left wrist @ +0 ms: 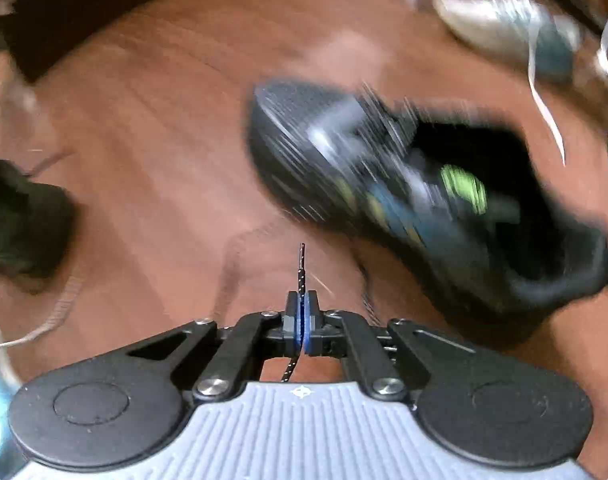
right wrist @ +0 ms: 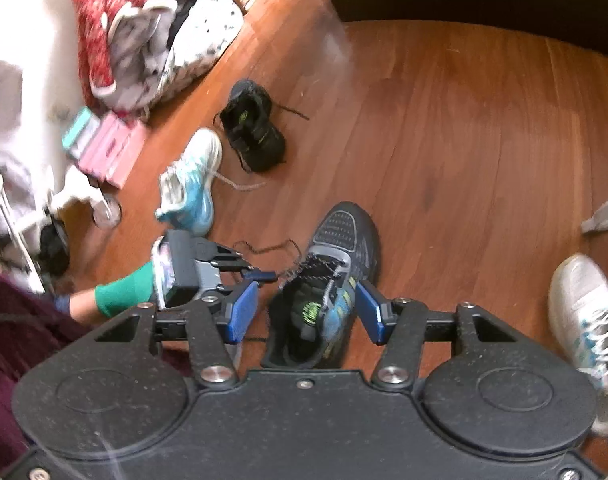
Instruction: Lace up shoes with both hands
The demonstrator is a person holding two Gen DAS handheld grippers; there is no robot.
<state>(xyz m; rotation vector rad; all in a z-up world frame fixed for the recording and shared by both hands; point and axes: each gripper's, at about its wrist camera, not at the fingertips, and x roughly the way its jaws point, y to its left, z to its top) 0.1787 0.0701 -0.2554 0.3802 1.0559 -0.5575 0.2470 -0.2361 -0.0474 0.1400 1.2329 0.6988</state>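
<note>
The grey shoe (right wrist: 335, 276) is being seen lying on the wooden floor (right wrist: 463, 140), its long axis running away from the right wrist camera, toe pointing far, heel opening near. The left gripper (left wrist: 302, 312) is being kept clenched on the speckled black lace (left wrist: 301, 264), whose tip is being shown sticking up past the fingers (left wrist: 292, 314). In the left wrist view the shoe is blurred, so its laced state is probably only partial. The right gripper (right wrist: 307, 312) is being held released, fingers standing about half apart on either side of the shoe's heel end, nothing being pressed
</note>
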